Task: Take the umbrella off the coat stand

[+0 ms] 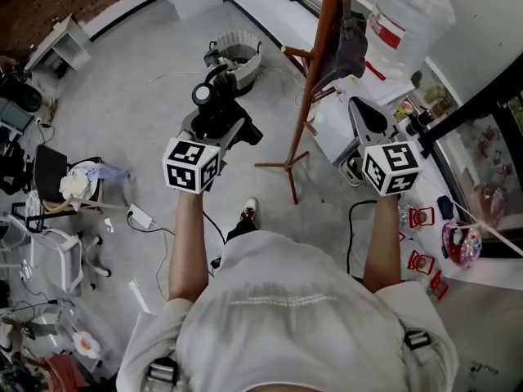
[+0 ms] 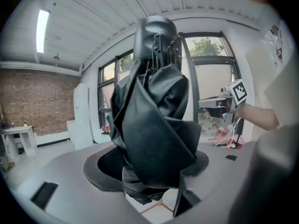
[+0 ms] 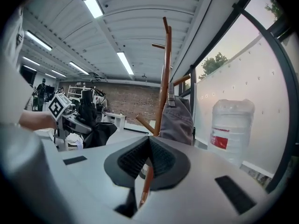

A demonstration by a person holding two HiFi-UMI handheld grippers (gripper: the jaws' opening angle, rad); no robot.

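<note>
A folded black umbrella point(image 2: 154, 111) stands upright between the jaws of my left gripper point(image 2: 152, 171), which is shut on its lower part. From the head view the umbrella point(image 1: 214, 96) sits in the left gripper point(image 1: 219, 129), left of the wooden coat stand point(image 1: 323, 47) and clear of it. A grey garment point(image 1: 350, 43) hangs on the stand. My right gripper point(image 1: 365, 119) is to the right of the stand's pole, shut, its pads point(image 3: 148, 146) meeting with nothing between them. The stand point(image 3: 163, 78) and the garment point(image 3: 177, 120) rise just ahead of it.
A large water bottle point(image 1: 404, 15) stands behind the stand, by the window. A white basket point(image 1: 237, 55) sits on the floor at the back. A chair point(image 1: 49, 178) and clutter lie to the left, small red items point(image 1: 421, 219) to the right. Cables cross the floor.
</note>
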